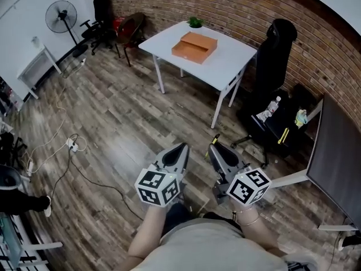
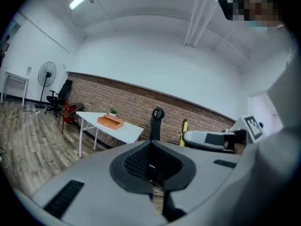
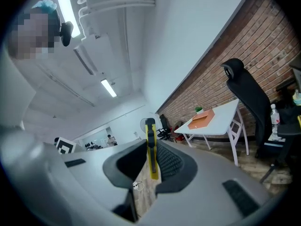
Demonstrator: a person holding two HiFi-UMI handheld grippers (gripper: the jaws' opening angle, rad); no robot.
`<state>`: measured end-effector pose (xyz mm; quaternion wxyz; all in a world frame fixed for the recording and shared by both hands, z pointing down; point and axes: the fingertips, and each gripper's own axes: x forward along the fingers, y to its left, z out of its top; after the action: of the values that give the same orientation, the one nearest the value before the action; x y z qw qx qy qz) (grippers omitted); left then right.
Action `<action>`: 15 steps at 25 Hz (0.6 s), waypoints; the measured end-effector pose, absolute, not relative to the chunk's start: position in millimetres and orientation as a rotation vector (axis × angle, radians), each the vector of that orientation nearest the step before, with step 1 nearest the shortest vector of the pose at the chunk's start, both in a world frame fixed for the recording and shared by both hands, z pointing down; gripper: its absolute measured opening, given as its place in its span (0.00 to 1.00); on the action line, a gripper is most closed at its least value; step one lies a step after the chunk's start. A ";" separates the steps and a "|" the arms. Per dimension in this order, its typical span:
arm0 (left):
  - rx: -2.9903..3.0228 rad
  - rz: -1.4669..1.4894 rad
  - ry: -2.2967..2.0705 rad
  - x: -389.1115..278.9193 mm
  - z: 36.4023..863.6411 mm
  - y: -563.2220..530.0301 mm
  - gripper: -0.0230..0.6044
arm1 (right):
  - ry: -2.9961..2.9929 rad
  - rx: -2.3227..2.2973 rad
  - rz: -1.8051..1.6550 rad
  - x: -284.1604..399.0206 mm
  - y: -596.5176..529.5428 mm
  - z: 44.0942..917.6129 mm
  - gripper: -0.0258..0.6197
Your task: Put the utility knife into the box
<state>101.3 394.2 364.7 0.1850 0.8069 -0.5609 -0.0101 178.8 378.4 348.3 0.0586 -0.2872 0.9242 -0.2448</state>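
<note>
The orange box point(image 1: 194, 47) lies open on a white table point(image 1: 225, 66) across the room, next to a small green plant point(image 1: 195, 22). My right gripper point(image 1: 215, 148) is shut on the yellow utility knife point(image 3: 150, 149), which stands upright between its pads, its tip poking out past the jaws point(image 1: 216, 138). My left gripper point(image 1: 180, 149) is beside it, shut and holding nothing. Both are held low in front of the person, above the wooden floor and far from the table. The box point(image 3: 202, 120) also shows in the right gripper view, and the box point(image 2: 111, 121) in the left gripper view.
A black office chair point(image 1: 273, 55) stands at the table's right end. A second seat holding a bottle point(image 1: 272, 109) is nearer, with a grey panel point(image 1: 333, 151) beyond it. A fan point(image 1: 62, 13), chairs and floor cables point(image 1: 70, 145) are on the left.
</note>
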 end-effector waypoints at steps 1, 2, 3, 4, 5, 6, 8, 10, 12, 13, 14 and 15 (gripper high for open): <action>2.285 -0.039 -1.567 94.2 361.5 380.9 0.05 | 2.805 -0.878 -0.728 169.6 366.2 345.8 0.13; 2.295 -0.047 -1.554 86.8 359.0 368.2 0.05 | 2.812 -0.887 -0.707 160.1 354.4 342.9 0.13; 2.302 -0.052 -1.542 79.0 357.2 355.8 0.05 | 2.819 -0.899 -0.682 150.7 342.9 339.6 0.13; 2.310 -0.054 -1.528 71.2 355.9 343.6 0.05 | 2.820 -0.913 -0.659 141.8 331.4 336.3 0.13; 2.319 -0.051 -1.513 63.5 354.7 331.6 0.05 | 2.813 -0.926 -0.645 133.4 320.1 333.5 0.13; 2.331 -0.046 -1.498 56.0 353.4 320.2 0.05 | 2.799 -0.938 -0.638 125.5 309.1 331.4 0.13; 2.358 -0.035 -1.468 40.5 351.2 299.1 0.05 | 2.771 -0.963 -0.634 110.2 288.7 329.4 0.13; 2.382 -0.029 -1.440 24.5 350.3 281.0 0.05 | 2.750 -0.989 -0.638 94.2 270.9 330.7 0.13; 2.399 -0.025 -1.418 8.5 349.8 266.6 0.05 | 2.739 -1.005 -0.647 76.7 257.3 333.2 0.13; 2.406 -0.024 -1.407 1.2 349.6 260.6 0.05 | 2.737 -1.010 -0.650 68.1 251.9 334.2 0.13; 2.411 -0.023 -1.397 -5.5 349.7 255.2 0.05 | 2.737 -1.014 -0.653 60.0 247.3 335.1 0.13; 2.413 -0.023 -1.387 -11.7 350.5 250.4 0.05 | 2.740 -1.019 -0.656 52.5 243.5 336.3 0.13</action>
<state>-11.7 250.4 350.5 0.1782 0.8531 -0.4904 -0.0081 52.5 243.5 336.3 0.0725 -0.3392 0.9121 -0.2184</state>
